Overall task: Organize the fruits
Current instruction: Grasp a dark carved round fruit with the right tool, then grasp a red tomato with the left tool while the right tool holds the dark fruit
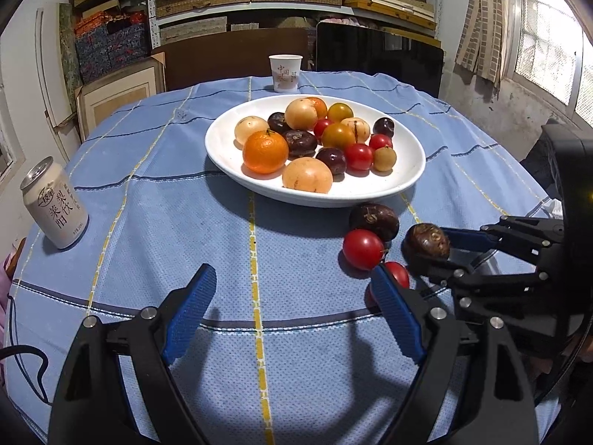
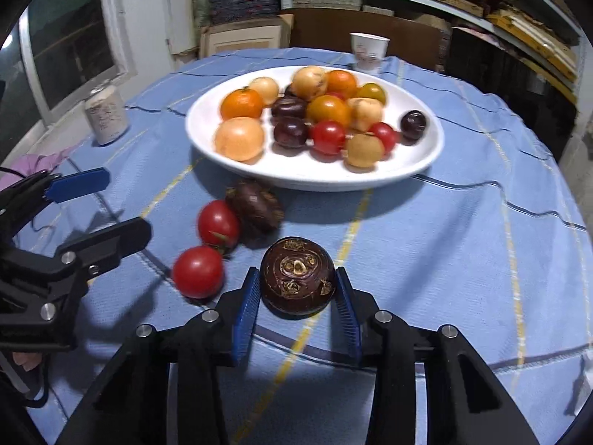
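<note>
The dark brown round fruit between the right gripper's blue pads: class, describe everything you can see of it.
The dark brown fruit is round and somewhat flattened, with a glossy, hard-looking skin marked by tan, scabby patches and ringed scars on its upper face. It rests on the blue tablecloth, in front of the white plate and apart from the two red tomatoes to its left. The right gripper has its jaws on either side, the pads at its flanks.

I read on the pale drink can (image 1: 55,204) large vertical Chinese characters 梨饮 and 莱阳. The paper cup (image 1: 284,73) carries red characters 中国; its smaller print is illegible to me.
</note>
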The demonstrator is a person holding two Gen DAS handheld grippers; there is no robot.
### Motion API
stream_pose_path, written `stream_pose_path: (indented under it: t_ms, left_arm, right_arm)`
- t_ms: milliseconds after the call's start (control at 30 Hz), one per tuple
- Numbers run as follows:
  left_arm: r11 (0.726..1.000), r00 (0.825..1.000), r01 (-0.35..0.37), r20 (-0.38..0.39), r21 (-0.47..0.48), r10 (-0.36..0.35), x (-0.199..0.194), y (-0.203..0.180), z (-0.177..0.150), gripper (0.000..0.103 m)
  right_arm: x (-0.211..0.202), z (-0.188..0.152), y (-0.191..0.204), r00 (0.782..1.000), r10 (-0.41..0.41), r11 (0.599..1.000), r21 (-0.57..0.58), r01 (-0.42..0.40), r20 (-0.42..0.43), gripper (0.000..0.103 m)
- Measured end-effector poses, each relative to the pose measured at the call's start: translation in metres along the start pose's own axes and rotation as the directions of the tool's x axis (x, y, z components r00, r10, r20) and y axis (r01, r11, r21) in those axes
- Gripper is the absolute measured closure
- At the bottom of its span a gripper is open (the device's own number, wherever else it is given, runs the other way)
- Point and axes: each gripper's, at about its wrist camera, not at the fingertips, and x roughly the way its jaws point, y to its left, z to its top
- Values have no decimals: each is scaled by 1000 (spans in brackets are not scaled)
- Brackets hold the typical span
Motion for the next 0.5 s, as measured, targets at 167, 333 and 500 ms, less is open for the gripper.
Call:
stream_pose_path:
  t_ms: [167, 333, 500]
  left_arm:
    - [997, 1000, 6, -7, 72, -5, 1, -20, -1, 20]
    - [992, 999, 23, -50, 128, -16, 12, -44, -1, 20]
    - [993, 998, 30, -61, 114, -23, 22, -53, 3, 21]
  right_arm:
    - [-15, -18, -11, 1000, -21, 999, 33, 21, -16, 62]
    - [-26, -33, -18, 999, -24, 997, 66, 26, -26, 62]
    - [-27, -34, -22, 999, -39, 995, 88, 42, -27, 62]
